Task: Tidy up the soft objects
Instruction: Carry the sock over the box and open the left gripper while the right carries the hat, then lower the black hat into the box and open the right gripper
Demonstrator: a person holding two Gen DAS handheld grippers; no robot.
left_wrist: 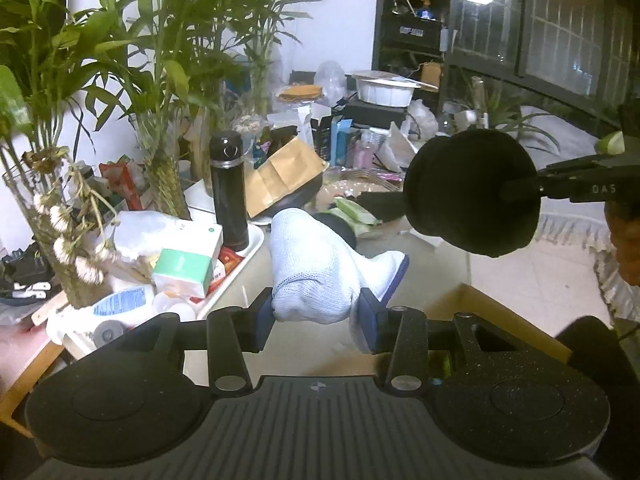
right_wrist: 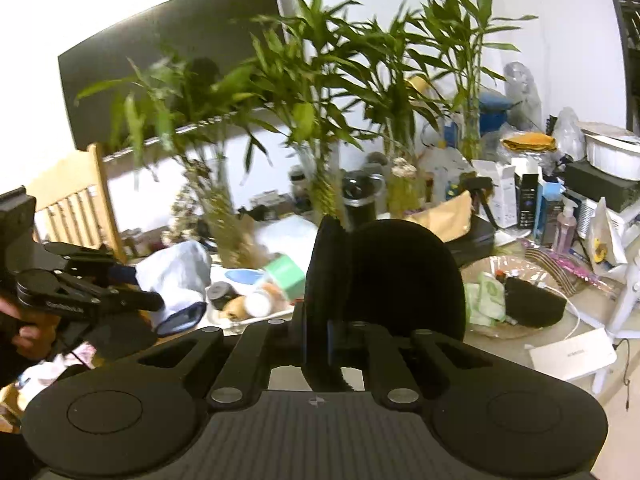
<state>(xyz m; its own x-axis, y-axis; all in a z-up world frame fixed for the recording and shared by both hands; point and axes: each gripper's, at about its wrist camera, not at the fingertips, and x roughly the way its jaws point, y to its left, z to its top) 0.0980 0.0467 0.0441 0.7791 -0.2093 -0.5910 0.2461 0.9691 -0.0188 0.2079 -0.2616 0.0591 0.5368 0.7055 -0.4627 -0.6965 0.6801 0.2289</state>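
Observation:
My left gripper [left_wrist: 318, 314] is shut on a white knit sock with a blue toe [left_wrist: 320, 268], held above the table; it also shows at the left of the right wrist view [right_wrist: 176, 276]. My right gripper [right_wrist: 318, 338] is shut on a black round soft pad [right_wrist: 384, 280], folded between its pads. That black pad also shows at the right of the left wrist view [left_wrist: 472, 192], held in the air by the right gripper [left_wrist: 520, 190].
A cluttered table holds bamboo plants in glass vases [left_wrist: 168, 184], a black flask [left_wrist: 229, 192], a white tray of boxes [left_wrist: 236, 276], a brown paper bag [left_wrist: 280, 176] and green packets [right_wrist: 486, 296]. A cardboard box edge [left_wrist: 512, 320] lies below at right. A wooden chair [right_wrist: 72, 204] stands at left.

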